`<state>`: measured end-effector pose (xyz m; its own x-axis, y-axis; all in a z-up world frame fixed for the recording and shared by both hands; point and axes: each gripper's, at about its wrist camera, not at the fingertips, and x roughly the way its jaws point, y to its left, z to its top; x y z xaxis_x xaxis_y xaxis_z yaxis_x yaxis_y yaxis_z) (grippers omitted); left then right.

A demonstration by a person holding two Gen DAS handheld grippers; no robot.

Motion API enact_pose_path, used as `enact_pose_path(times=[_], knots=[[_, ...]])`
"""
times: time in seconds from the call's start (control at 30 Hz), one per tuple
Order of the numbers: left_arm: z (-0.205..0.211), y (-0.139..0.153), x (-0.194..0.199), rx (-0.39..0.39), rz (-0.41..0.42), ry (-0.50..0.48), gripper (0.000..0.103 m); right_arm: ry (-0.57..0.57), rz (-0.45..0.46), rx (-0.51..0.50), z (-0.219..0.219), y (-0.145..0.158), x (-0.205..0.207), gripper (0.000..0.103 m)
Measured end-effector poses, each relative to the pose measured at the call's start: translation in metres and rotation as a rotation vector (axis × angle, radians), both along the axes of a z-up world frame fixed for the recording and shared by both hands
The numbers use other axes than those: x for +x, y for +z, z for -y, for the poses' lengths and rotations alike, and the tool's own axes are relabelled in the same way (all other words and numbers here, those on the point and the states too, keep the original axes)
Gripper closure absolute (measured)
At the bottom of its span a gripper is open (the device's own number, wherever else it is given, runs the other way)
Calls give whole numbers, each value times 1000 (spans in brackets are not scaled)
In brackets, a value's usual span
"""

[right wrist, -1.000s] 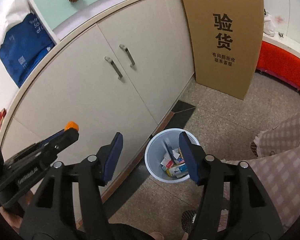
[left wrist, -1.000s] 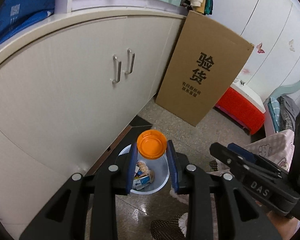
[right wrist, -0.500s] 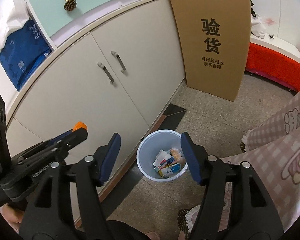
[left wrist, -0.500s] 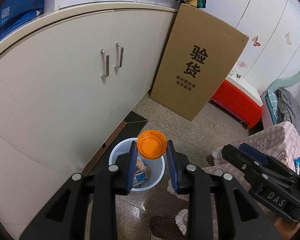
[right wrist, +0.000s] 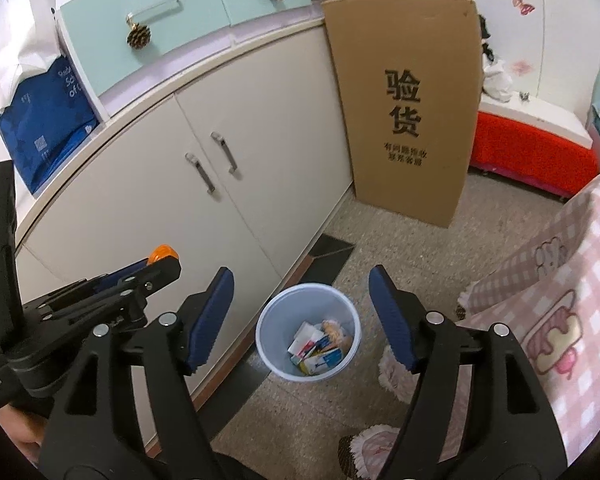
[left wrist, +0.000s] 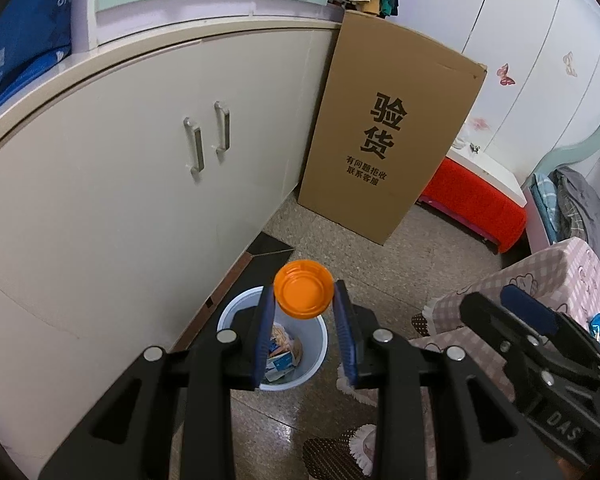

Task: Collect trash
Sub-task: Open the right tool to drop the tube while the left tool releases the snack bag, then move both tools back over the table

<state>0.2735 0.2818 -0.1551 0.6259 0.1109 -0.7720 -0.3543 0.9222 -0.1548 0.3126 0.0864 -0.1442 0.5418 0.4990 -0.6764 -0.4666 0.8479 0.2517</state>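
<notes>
- Two claws hovered above the floor, both angled down toward the bin (right wrist: 308, 332).
- Left claw (left wrist: 303, 300) gripped an orange lid (left wrist: 303, 293) edge-on between its pads; the lid sat at the tips, face toward the camera, directly over the bin's mouth in that view. Likely held there for a drop, though height above the bin could not be judged.
- Right claw (right wrist: 302, 314) stood wide and empty; its jaws had just been opening, nothing between them. Probably it was done with its own load.
- Bin stood on the floor just beside the cabinet (right wrist: 148, 216), already holding wrappers and small cartons (right wrist: 316, 348).
- Cardboard box (right wrist: 408, 108) leaned upright against the cabinet end, well clear of the bin.
- Next step, by my reckoning: release the lid.
</notes>
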Motion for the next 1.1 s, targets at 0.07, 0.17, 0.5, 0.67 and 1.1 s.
enact_pose_path(times=[0.07, 0.17, 0.5, 0.67, 1.1], knots=[[3, 2, 3, 16, 2, 0, 74, -20, 15, 20, 6, 5, 0, 33], [3, 7, 11, 26, 8, 11, 74, -42, 39, 34, 14, 10, -1, 32], [12, 16, 16, 101, 26, 59, 19, -91, 48, 63, 42, 22, -7, 30], [25, 28, 3, 89, 45, 44, 19, -105, 68, 77, 61, 38, -17, 30], [110, 79, -25, 25, 107, -53, 18, -224, 150, 116, 169, 85, -54, 27]])
